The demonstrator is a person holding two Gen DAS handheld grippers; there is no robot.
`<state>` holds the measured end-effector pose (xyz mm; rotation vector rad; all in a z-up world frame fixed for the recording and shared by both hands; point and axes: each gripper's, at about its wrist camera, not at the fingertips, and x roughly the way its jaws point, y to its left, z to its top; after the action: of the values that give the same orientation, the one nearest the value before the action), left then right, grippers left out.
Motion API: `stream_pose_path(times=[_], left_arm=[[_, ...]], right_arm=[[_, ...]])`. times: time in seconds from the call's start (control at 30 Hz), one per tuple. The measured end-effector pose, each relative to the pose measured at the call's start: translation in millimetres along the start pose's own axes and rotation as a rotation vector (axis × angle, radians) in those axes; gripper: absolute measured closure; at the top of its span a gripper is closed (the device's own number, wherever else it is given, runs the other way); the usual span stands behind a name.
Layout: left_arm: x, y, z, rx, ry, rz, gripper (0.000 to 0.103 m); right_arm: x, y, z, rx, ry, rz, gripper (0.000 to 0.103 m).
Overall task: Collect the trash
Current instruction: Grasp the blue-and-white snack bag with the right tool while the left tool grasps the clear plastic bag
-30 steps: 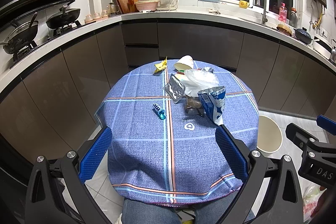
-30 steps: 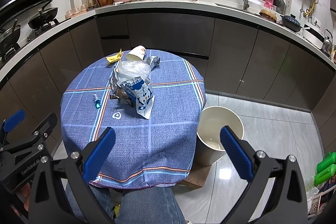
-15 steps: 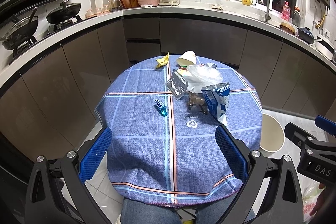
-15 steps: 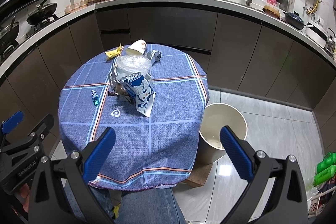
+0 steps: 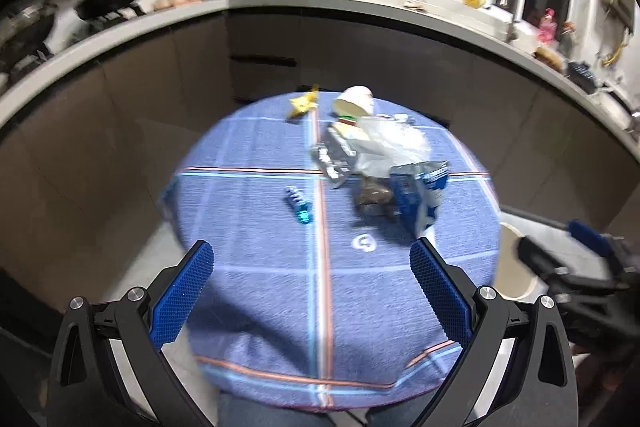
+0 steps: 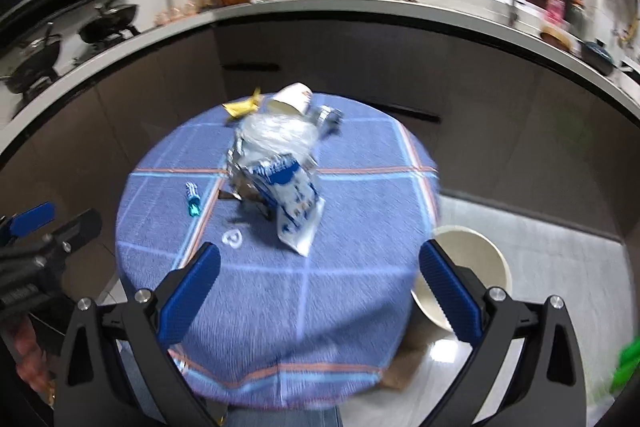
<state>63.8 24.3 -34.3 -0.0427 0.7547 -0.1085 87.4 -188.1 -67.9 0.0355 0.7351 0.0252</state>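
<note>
Dark kitchen cabinets curve behind a round table (image 5: 248,299) draped in a blue plaid cloth. Both views are smeared by motion blur. Nearest the lens, the left gripper (image 5: 311,289) hangs over the table's near edge with its blue pads spread wide and nothing between them; the right gripper (image 6: 319,291) is likewise spread and empty, above the table's near right side. Farther out, mid-table, lies the trash: a blue-and-white snack bag (image 6: 294,201), a crumpled clear plastic bag (image 6: 276,137), a small blue tube (image 5: 297,205), a yellow wrapper (image 5: 302,103), what looks like a tipped paper cup (image 6: 290,99). A cream bin (image 6: 466,267) stands on the floor just right of the table.
</note>
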Motion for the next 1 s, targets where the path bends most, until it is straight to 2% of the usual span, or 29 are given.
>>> stream_pose_path(times=[0.17,0.33,0.5,0.6,0.67,0.73,0.87,0.97,1.0], left_arm=[[18.7,4.3,21.3,0.032,-0.007,-0.08,0.009],[53.9,14.6,54.0,0.007,0.048,-0.174,0.009],[84.5,17.2,77.1,0.018,0.07,-0.215,0.009],[106.8,9.4,88.5,0.044,0.098,-0.26,0.01],[120.6,2.8,92.7,0.05,0.124,-0.288,0.015],[140.8,-8.2,99.7,0.055,0.153,-0.341,0.019],[189.8,-33.9,110.6,0.039,0.24,-0.39,0.031],[222.6,-45.5,114.1,0.036,0.295,-0.361,0.038],[232.2,-48.2,115.7,0.025,0.313,-0.357,0.043]], right_arm=[[51.3,-2.9,10.9,0.005,0.053,0.069,0.003],[94.5,5.3,21.2,-0.013,0.049,0.145,0.003],[141.5,8.5,29.4,0.005,0.087,0.178,0.007],[154.7,4.8,30.6,0.011,0.1,0.186,0.029],[156.6,0.4,28.8,0.008,0.107,0.177,0.061],[158.2,-6.4,26.9,0.015,0.113,0.168,0.072],[156.8,-15.1,20.9,0.019,0.122,0.169,0.076],[150.1,-15.8,17.6,0.01,0.117,0.164,0.076],[148.5,-16.7,16.9,0.01,0.116,0.162,0.076]])
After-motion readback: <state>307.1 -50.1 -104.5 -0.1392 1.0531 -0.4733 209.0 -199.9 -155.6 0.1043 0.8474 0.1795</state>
